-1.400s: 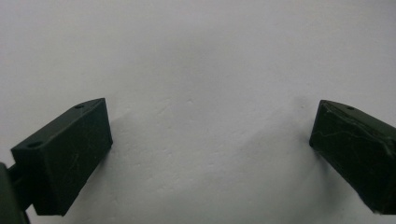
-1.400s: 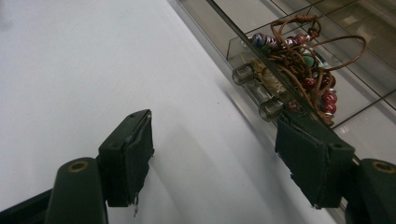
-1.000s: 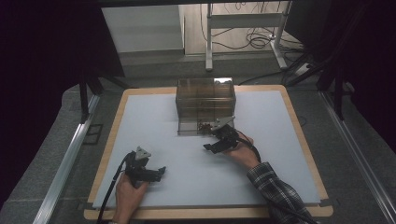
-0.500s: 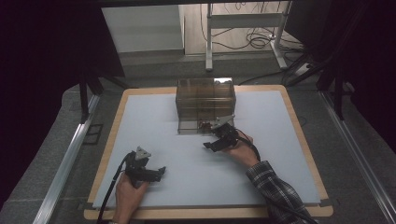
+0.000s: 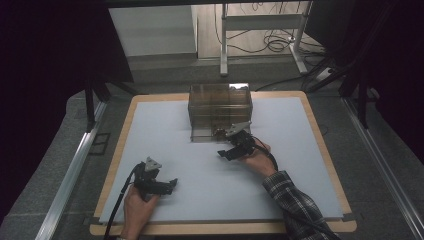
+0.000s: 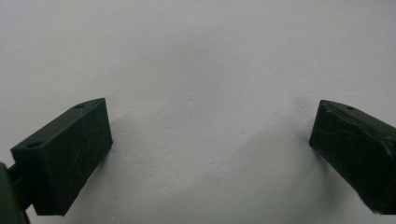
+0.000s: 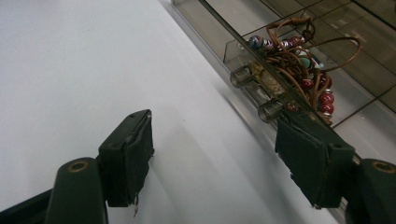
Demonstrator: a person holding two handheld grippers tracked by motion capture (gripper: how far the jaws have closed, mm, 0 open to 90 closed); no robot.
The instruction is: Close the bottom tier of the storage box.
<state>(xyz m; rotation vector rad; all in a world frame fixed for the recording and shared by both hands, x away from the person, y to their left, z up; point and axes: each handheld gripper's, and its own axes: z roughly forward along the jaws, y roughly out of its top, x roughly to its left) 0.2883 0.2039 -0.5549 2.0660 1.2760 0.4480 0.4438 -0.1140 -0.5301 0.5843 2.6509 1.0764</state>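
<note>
Drawer box (image 5: 220, 111) sits at the mat's far middle; left gripper (image 5: 170, 185) nearest, well short of box, jaws wide, empty; right gripper (image 7: 210, 154) at box front by the handle (image 7: 252, 91), jaws apart, gripping nothing; beaded bracelet (image 7: 299, 60) inside; pull apparently not started.

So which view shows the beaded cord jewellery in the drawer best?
The right gripper view: the beaded cord jewellery sits close, beads and brown cord distinct. The high view gives a dark speck; the left gripper view looks at the white mat.
</note>
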